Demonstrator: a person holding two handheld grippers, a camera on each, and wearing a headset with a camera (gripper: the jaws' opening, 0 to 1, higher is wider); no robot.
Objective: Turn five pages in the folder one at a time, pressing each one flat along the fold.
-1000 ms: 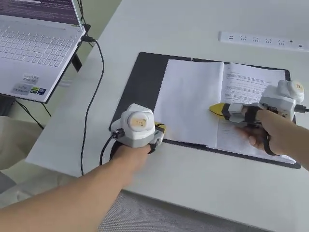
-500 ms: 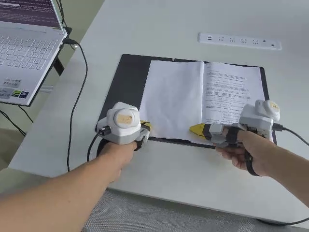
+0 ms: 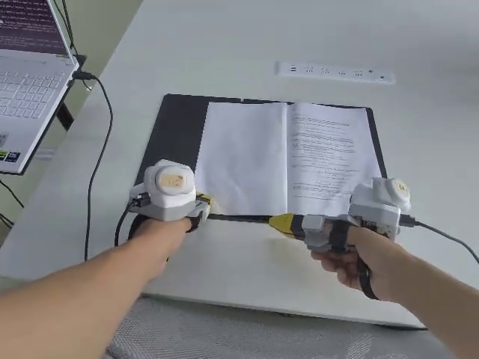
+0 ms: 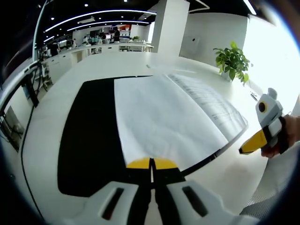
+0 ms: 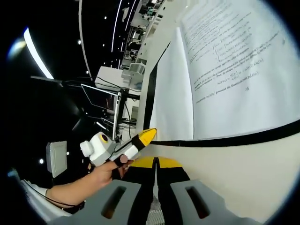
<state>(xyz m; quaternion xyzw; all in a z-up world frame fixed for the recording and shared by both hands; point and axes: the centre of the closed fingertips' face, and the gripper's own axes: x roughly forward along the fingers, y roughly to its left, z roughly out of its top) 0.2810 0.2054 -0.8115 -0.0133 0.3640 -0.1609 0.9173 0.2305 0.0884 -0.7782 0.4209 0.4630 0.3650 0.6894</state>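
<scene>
Black folder [image 3: 176, 127], printed page [image 3: 329, 157], text illegible

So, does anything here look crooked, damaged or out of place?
Nothing stands out. The folder lies open on the table, its blank page and printed page flat, with no tear or curl visible.

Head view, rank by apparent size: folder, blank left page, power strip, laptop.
1. folder
2. blank left page
3. power strip, smallest, though it lies farthest from the camera

The laptop is cut off by the frame edge. Its visible part looks close to the page, so it is left unranked.
</scene>
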